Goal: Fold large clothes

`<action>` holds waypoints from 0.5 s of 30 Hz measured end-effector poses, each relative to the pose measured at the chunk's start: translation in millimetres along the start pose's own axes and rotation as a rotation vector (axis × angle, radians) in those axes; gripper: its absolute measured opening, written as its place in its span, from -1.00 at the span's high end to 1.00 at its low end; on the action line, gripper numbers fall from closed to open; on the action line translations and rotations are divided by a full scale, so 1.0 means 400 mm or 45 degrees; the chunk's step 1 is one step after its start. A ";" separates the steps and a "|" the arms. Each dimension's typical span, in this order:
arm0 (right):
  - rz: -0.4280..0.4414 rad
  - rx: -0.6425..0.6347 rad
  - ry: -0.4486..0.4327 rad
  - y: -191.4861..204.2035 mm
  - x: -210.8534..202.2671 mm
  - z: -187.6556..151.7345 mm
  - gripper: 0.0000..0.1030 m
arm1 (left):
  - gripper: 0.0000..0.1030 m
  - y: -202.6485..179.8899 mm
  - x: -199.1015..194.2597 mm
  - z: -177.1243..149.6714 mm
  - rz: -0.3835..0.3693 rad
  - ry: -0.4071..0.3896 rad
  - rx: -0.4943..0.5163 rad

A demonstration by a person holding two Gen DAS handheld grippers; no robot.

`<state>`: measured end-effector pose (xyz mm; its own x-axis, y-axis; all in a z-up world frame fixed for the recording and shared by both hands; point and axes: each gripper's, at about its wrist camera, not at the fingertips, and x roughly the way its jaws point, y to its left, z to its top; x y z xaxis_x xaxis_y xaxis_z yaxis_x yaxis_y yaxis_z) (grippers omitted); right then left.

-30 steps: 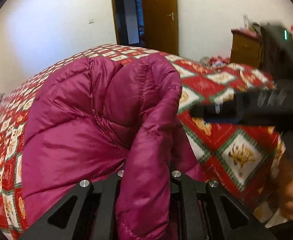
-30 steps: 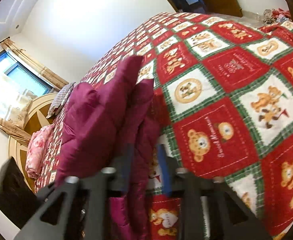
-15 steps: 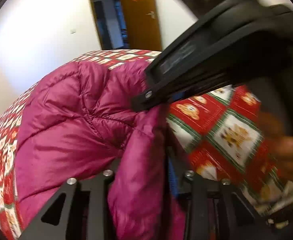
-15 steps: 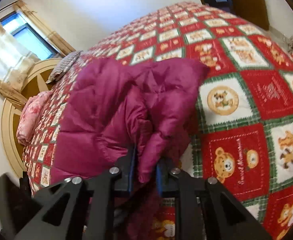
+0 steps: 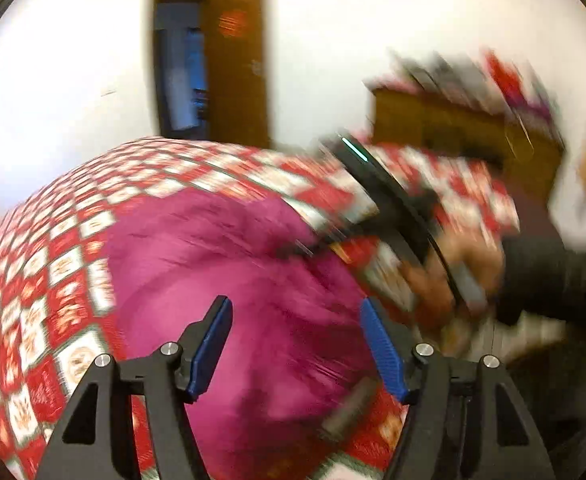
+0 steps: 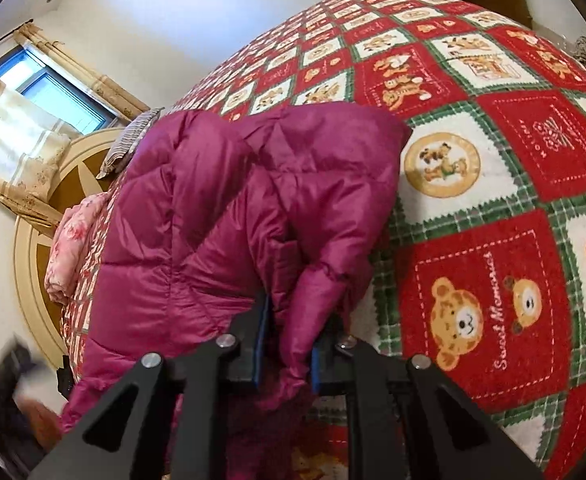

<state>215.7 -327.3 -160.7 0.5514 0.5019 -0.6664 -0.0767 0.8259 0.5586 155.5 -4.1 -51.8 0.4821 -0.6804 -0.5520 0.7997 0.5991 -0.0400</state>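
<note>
A puffy magenta quilted down jacket [image 6: 229, 216] lies bunched on a bed quilt patterned in red, white and green squares with teddy bears [image 6: 493, 184], and everything here is placed from that jacket.

The right gripper [image 6: 285, 344] has its blue-padded jaws pinched tight on a rounded fold of the jacket's near edge; the fabric bulges out above and below the pads. Its jaws have just finished closing on that fold. To the right of the jacket the quilt runs bare and wide to its far rim. To the left of it, the quilt is only a narrow strip before the bed's edge, where a pink floral folded cloth [image 6: 73, 244] and a striped grey pillow [image 6: 129, 144] sit.

The left gripper [image 5: 297, 340] hangs above the jacket with its blue pads well apart and nothing between them; its jaws have just been opening. That view is motion-blurred. Just right of the jacket there, a person's hand [image 5: 453, 264] grips the black handle of the other tool. Beyond the jacket the quilt reaches toward a brown wooden door [image 5: 237, 68] and a brown wooden cabinet [image 5: 453, 128].
</note>
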 end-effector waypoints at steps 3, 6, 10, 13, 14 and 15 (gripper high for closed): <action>-0.026 -0.027 -0.022 0.006 0.000 -0.018 0.66 | -0.64 0.131 0.040 0.075 0.202 -0.051 -0.243; -0.069 -0.050 -0.047 0.021 -0.001 -0.031 0.66 | -0.64 0.218 0.159 0.122 0.375 0.026 -0.390; -0.118 -0.077 -0.070 0.033 -0.015 -0.048 0.54 | -0.64 0.246 0.345 0.091 0.462 0.181 -0.501; -0.182 -0.093 -0.073 0.039 -0.051 -0.052 0.28 | -0.67 0.255 0.390 0.044 0.440 0.222 -0.590; -0.200 -0.098 -0.077 0.042 -0.071 -0.051 0.28 | -0.68 0.240 0.383 0.045 0.457 0.215 -0.590; -0.210 -0.094 -0.082 0.041 -0.094 -0.048 0.28 | -0.68 0.228 0.377 0.039 0.467 0.211 -0.572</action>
<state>178.0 -327.5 -135.9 0.6133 0.3424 -0.7118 -0.0399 0.9134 0.4050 306.9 -58.6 -125.8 0.6065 -0.3426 -0.7175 0.3449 0.9264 -0.1508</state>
